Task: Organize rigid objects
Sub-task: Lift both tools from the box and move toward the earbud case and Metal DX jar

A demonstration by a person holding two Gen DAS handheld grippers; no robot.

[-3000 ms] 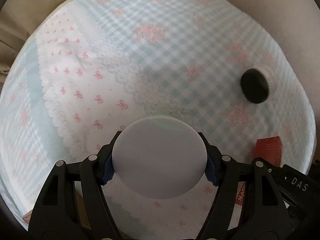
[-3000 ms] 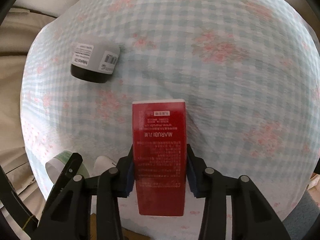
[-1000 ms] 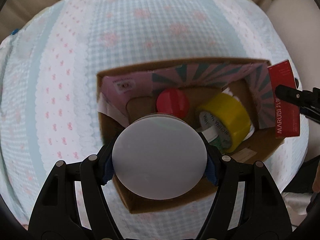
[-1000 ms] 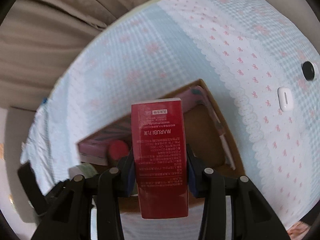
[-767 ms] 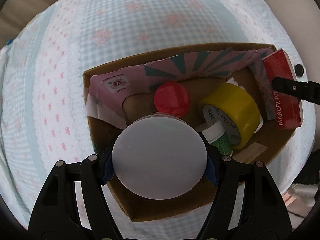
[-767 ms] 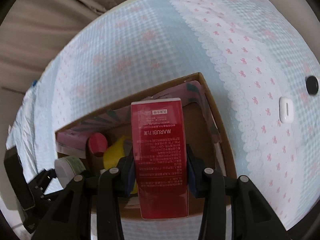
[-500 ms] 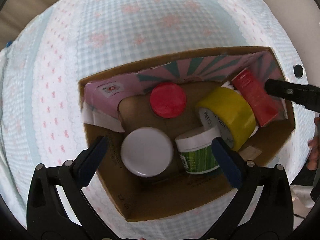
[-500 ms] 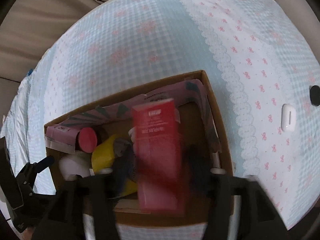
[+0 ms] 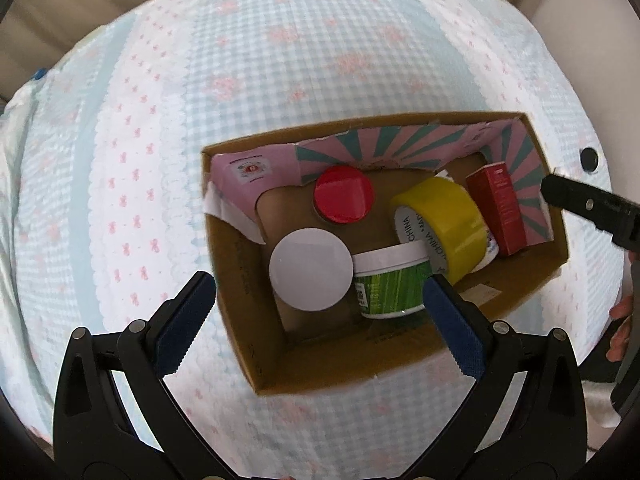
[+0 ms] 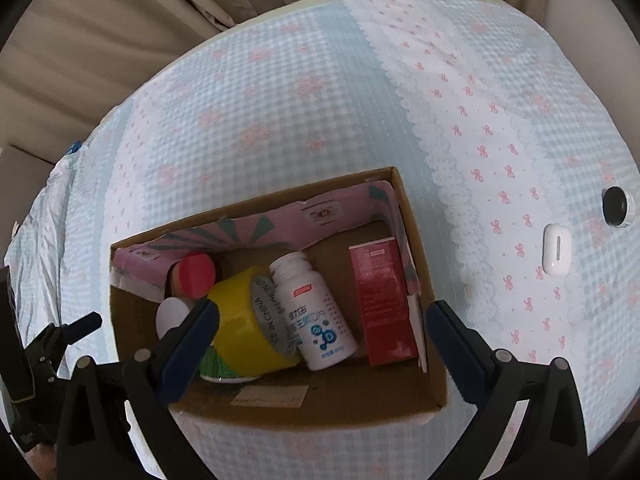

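A cardboard box (image 9: 256, 344) (image 10: 424, 264) sits on the checked bedspread. In it lie a white-lidded jar (image 9: 311, 269), a green tub (image 9: 390, 284), a red-lidded jar (image 9: 343, 195) (image 10: 196, 274), a yellow tape roll (image 9: 444, 220) (image 10: 244, 328), a white pill bottle (image 10: 312, 312) and a red carton (image 9: 498, 208) (image 10: 382, 300). My left gripper (image 9: 318, 316) is open and empty above the box's near side. My right gripper (image 10: 320, 340) is open and empty above the box; it also shows at the right of the left wrist view (image 9: 588, 206).
A black-lidded jar (image 10: 618, 206) (image 9: 589, 157) and a small white case (image 10: 557, 250) lie on the bedspread to the right of the box. Beige curtains (image 10: 120, 32) hang behind the bed. The bed edge runs just below the box.
Both grippers carried their loads over the box and opened. The white-lidded jar and the red carton dropped into the box. Both grippers have since pulled back a little.
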